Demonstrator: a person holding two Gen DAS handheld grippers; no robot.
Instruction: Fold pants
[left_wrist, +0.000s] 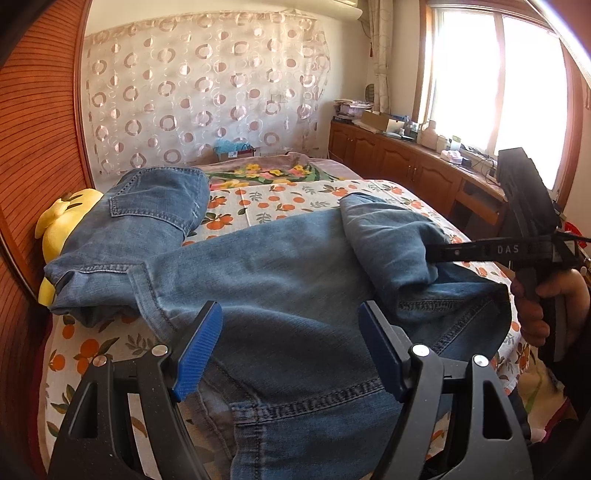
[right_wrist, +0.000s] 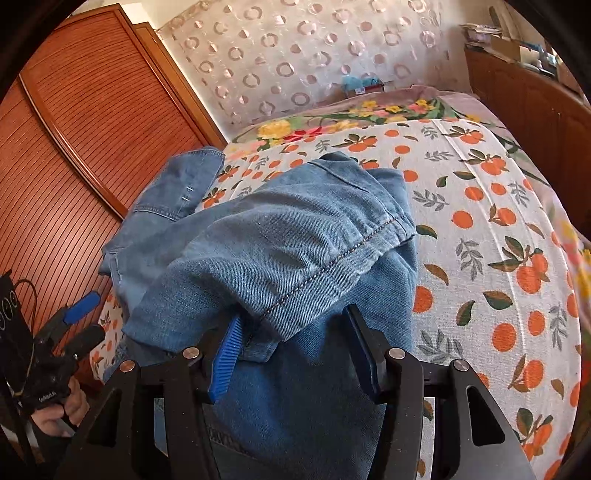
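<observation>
On a bed spread with an orange-print sheet (right_wrist: 498, 229), you are working both tongs over one pair of blue jeans (left_wrist: 266, 266). Your right gripper (right_wrist: 291, 328) is standing with its jaws parted around a folded-over leg hem (right_wrist: 332, 269); the left blue pad (right_wrist: 225, 354) is lying against the denim, the right pad standing just clear, so nothing is being pinched there. Your left gripper (left_wrist: 290, 317) is hovering with jaws spread wide above the cloth, gripping nothing.

The jeans are lying across the near half of the bed, the seat and a back pocket (left_wrist: 147, 199) draped at ten o'clock over a yellow plush toy (left_wrist: 62, 225), the hemmed leg ends bunched at three o'clock under your right gripper (left_wrist: 436, 254).

To do this step well, judging from the lie of the cloth, you should be freeing the right tongs cleanly from the turned hem without dragging it, then squaring that flap so its stitched edge runs parallel with the layer beneath. The left tongs look best placed to pin or smooth the near layer, which is rumpling towards six o'clock.

Counted: one pair of jeans, two grippers, one back pocket showing, one plush toy, one sheet, one floral blanket (left_wrist: 266, 173) at twelve o'clock, one wooden wardrobe (right_wrist: 92, 122) at nine.
</observation>
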